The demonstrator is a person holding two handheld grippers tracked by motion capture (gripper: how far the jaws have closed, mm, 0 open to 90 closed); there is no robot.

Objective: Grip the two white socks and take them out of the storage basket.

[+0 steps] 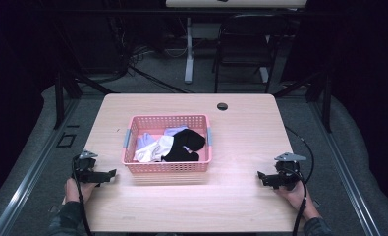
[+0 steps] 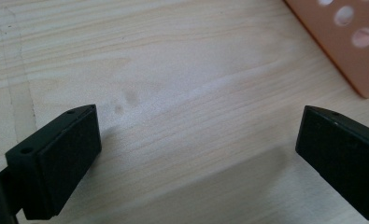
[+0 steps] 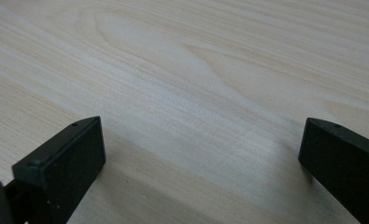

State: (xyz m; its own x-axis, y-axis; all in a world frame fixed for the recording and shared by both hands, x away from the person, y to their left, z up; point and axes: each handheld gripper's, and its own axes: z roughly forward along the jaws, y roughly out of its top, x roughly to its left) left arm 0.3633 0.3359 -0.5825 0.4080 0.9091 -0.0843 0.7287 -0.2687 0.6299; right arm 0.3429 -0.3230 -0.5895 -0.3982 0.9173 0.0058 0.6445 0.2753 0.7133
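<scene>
A pink plastic basket stands in the middle of the light wooden table. Inside it lie a black garment, a white cloth and a pale lavender cloth. My left gripper rests low on the table just left of the basket, open, nothing between its jaws; the basket's perforated corner appears in the left gripper view. My right gripper sits near the table's right front, open over bare wood, well apart from the basket.
A round cable hole is in the table's back right part. Behind the table stand a dark folding chair and a white desk leg. Dark frame rails flank the table. Cables trail from both grippers.
</scene>
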